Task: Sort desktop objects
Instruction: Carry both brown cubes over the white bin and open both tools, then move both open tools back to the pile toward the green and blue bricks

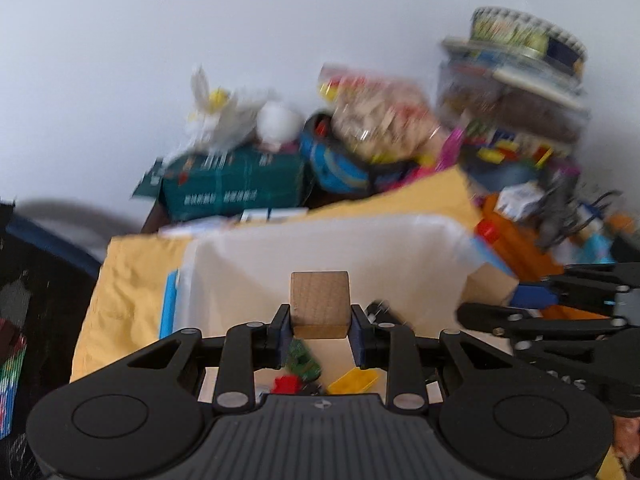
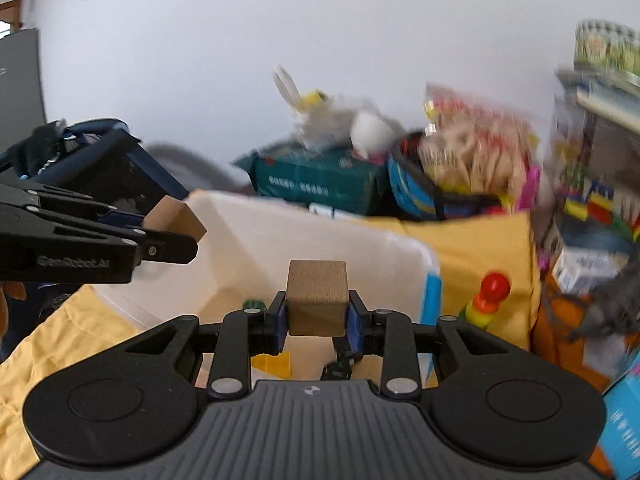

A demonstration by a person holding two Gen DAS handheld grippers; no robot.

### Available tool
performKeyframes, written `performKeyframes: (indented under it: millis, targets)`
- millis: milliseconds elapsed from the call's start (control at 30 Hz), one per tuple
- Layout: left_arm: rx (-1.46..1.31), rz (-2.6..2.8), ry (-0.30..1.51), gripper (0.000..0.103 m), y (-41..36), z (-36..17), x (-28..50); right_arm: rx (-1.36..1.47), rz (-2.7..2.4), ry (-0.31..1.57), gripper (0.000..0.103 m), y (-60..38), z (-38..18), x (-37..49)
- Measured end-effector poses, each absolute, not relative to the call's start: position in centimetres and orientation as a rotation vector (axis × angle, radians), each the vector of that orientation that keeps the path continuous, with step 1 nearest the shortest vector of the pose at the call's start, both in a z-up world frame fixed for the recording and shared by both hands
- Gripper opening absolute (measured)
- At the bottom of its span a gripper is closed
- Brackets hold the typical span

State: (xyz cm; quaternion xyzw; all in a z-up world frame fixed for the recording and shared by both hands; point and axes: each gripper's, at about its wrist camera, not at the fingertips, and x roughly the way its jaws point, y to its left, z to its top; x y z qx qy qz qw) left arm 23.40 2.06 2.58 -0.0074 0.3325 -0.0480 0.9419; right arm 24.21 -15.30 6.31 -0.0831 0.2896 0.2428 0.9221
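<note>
Pinching wooden cubes — both jaws; stacking toy (image 2: 489, 298) only in right view.

The far clutter is smeared by motion blur: the snack bag (image 1: 376, 116), the white plush toy (image 1: 228, 116) and the print on the green box (image 1: 236, 184) cannot be read. The small pieces (image 1: 320, 376) in the white bin (image 1: 248, 264) are partly hidden behind the left gripper (image 1: 320, 330). At the right edge a blue box (image 2: 624, 424) is cut off.
</note>
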Motion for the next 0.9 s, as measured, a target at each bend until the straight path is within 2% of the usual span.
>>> performKeyframes:
  millis: [133, 267, 467, 633, 900]
  targets:
    - [-0.002, -0.091, 0.725, 0.034, 2.6, 0.7, 23.8, -0.157, 0.464, 0.624, 0.038, -15.3, 5.3, 24.7]
    - [-0.033, -0.102, 0.681, 0.035, 3.1, 1.9, 21.7, -0.16, 0.478, 0.6, 0.041, -15.6, 6.0, 23.9]
    - [-0.019, -0.137, 0.614, 0.049, 2.9, 4.0, 16.0, -0.166, 0.553, 0.514, 0.047, -16.9, 7.7, 21.0]
    - [-0.062, -0.141, 0.734, 0.049, 3.2, 0.6, 11.2, -0.231, 0.618, 0.564, 0.047, -17.9, 6.0, 17.6]
    - [-0.115, -0.199, 0.97, 0.049, 1.4, -7.0, 5.9, -0.292, 0.682, 0.777, 0.041, -18.3, -0.5, 13.6]
